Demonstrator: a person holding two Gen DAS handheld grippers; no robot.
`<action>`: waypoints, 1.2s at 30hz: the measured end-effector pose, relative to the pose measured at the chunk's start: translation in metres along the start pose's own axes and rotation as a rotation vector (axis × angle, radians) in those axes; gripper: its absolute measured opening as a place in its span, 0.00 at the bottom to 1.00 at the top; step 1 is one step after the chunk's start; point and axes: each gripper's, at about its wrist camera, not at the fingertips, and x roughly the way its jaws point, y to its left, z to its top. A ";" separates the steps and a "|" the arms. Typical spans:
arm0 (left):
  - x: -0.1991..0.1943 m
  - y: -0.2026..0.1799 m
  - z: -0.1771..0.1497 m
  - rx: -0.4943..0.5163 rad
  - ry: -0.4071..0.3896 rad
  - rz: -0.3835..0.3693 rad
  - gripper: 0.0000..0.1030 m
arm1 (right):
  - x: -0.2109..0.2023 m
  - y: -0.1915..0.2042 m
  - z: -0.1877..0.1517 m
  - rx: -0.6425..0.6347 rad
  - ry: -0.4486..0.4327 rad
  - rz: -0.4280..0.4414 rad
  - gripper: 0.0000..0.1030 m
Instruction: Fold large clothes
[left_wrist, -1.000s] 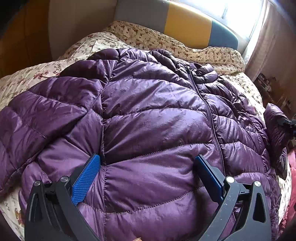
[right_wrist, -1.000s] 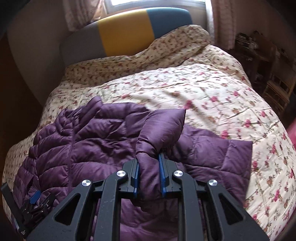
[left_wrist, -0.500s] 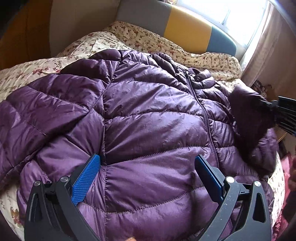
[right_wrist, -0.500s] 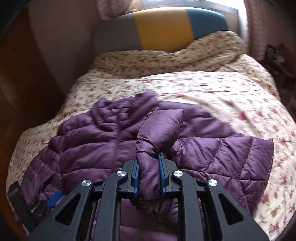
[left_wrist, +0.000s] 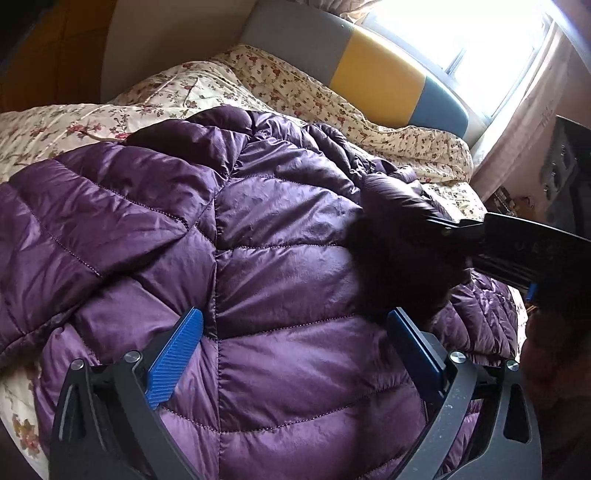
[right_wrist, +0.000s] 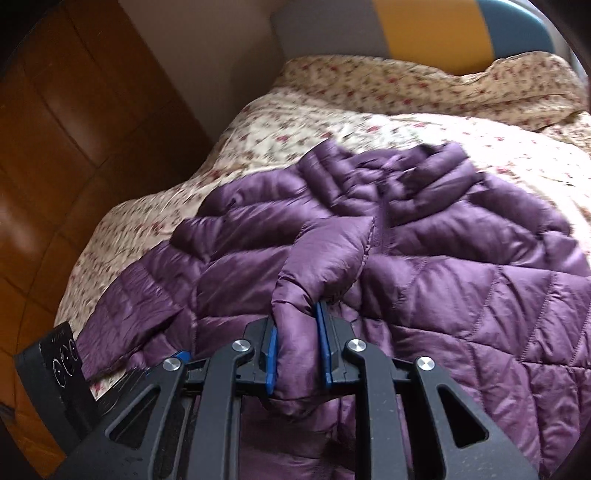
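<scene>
A purple quilted puffer jacket (left_wrist: 280, 229) lies front up on the bed, zipper toward the right. My left gripper (left_wrist: 295, 332) is open, its blue pads spread wide over the jacket's lower front. My right gripper (right_wrist: 297, 343) is shut on the jacket's sleeve (right_wrist: 325, 254) and holds it lifted over the jacket body (right_wrist: 461, 266). In the left wrist view the sleeve (left_wrist: 395, 236) and the right gripper's black body (left_wrist: 524, 251) hang over the jacket's right half.
The bed has a floral cream quilt (left_wrist: 155, 92) and a grey, yellow and blue headboard (left_wrist: 373, 74). A bright window (left_wrist: 472, 33) and curtain stand at the far right. A wooden panel wall (right_wrist: 74, 155) runs along the bed's left side.
My right gripper has carried the sleeve leftward across the jacket, from its right edge to over the zipper. The left gripper has stayed open in place.
</scene>
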 end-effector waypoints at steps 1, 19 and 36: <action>-0.001 0.000 -0.001 -0.001 0.000 -0.004 0.94 | 0.001 0.002 -0.001 -0.002 0.004 0.015 0.33; -0.013 -0.017 0.011 0.025 0.017 -0.059 0.74 | -0.077 -0.044 -0.027 0.118 -0.165 -0.131 0.67; -0.017 0.007 0.003 -0.010 0.006 -0.020 0.09 | -0.070 -0.126 -0.056 0.207 -0.145 -0.427 0.70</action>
